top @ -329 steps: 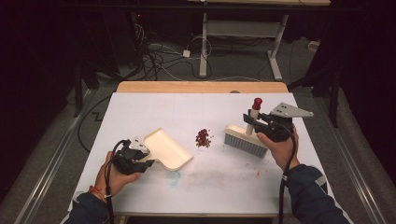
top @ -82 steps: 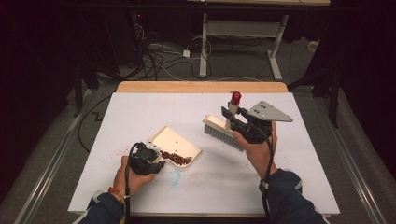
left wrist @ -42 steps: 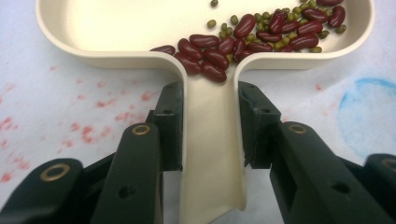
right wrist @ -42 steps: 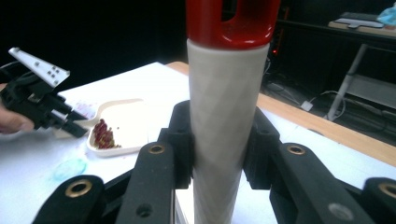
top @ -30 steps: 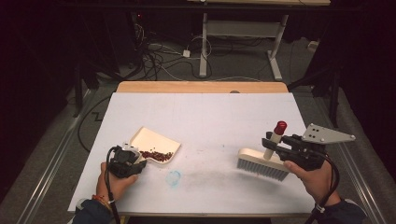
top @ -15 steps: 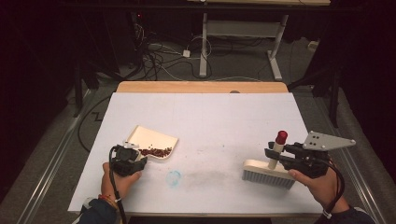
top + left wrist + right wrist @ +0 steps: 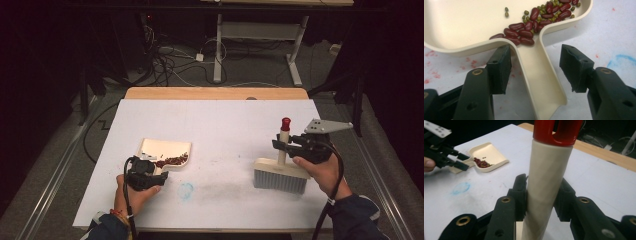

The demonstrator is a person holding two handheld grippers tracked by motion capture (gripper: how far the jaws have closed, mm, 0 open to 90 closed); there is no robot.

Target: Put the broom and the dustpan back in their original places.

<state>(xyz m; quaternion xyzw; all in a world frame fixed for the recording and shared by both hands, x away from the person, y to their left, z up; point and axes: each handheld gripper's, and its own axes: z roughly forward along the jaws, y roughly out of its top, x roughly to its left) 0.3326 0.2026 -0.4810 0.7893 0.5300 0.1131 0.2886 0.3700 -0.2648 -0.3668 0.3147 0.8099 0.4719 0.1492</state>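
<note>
A cream dustpan (image 7: 161,149) lies flat on the left of the white table (image 7: 220,120), with red and small green beans (image 7: 173,160) heaped at its near rim. My left gripper (image 7: 158,172) is open, one jaw on each side of the dustpan's handle (image 7: 541,75); the beans (image 7: 531,22) lie just beyond it. My right gripper (image 7: 281,145) is shut on the upright cream handle (image 7: 546,177) of a brush below its red cap (image 7: 556,130). The brush's grey bristle head (image 7: 280,179) rests on the table at the right.
A blue scribble (image 7: 186,190) and faint red marks stain the table in front of the dustpan. A wooden strip (image 7: 215,93) edges the far side. Beyond it are cables (image 7: 165,55) and the legs of another desk (image 7: 295,55) on the floor.
The beans, once loose at mid-table, now lie in the dustpan. The brush has gone from the centre to the right side. The dustpan has come down at the left.
</note>
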